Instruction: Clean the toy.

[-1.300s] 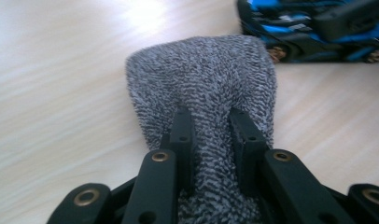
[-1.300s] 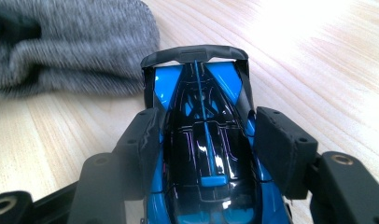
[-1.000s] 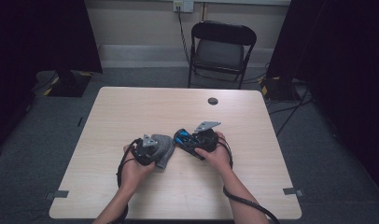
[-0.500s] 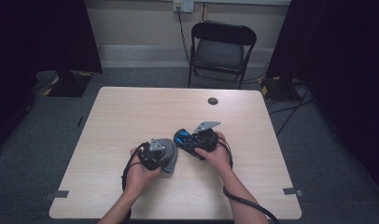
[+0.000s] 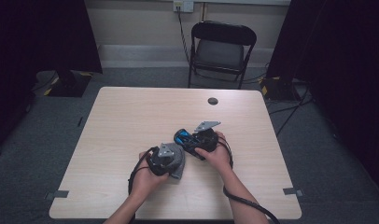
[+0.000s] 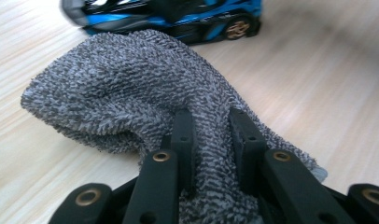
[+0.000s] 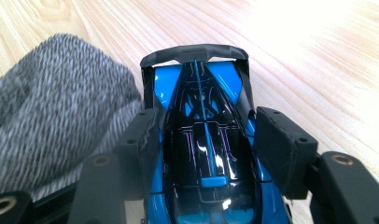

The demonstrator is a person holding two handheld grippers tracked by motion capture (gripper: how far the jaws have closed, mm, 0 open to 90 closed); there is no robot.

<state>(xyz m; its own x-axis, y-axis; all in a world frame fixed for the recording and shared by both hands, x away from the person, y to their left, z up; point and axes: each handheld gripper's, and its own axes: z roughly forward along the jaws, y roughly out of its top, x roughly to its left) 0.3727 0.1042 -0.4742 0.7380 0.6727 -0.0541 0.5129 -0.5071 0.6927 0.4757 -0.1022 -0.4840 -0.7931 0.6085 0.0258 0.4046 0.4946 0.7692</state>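
A blue and black toy car (image 7: 204, 140) lies between the pads of my right gripper (image 7: 206, 140), which is shut on its sides; its rear wing points away from the camera. In the high view the toy car (image 5: 184, 138) sits near the table's middle, with my right gripper (image 5: 190, 142) and hand behind it. My left gripper (image 6: 211, 140) is shut on a grey knitted cloth (image 6: 131, 88), which bunches out ahead of the jaws. From above, the grey cloth (image 5: 178, 163) hangs from my left gripper (image 5: 176, 161) right beside the car.
The light wooden table (image 5: 131, 116) holds a small dark round disc (image 5: 213, 101) near its far edge. A black folding chair (image 5: 220, 49) stands behind the table. Cables trail from both grippers toward the near edge.
My left hand has carried the cloth to the right, closer to the car. The right gripper and the car have stayed put.
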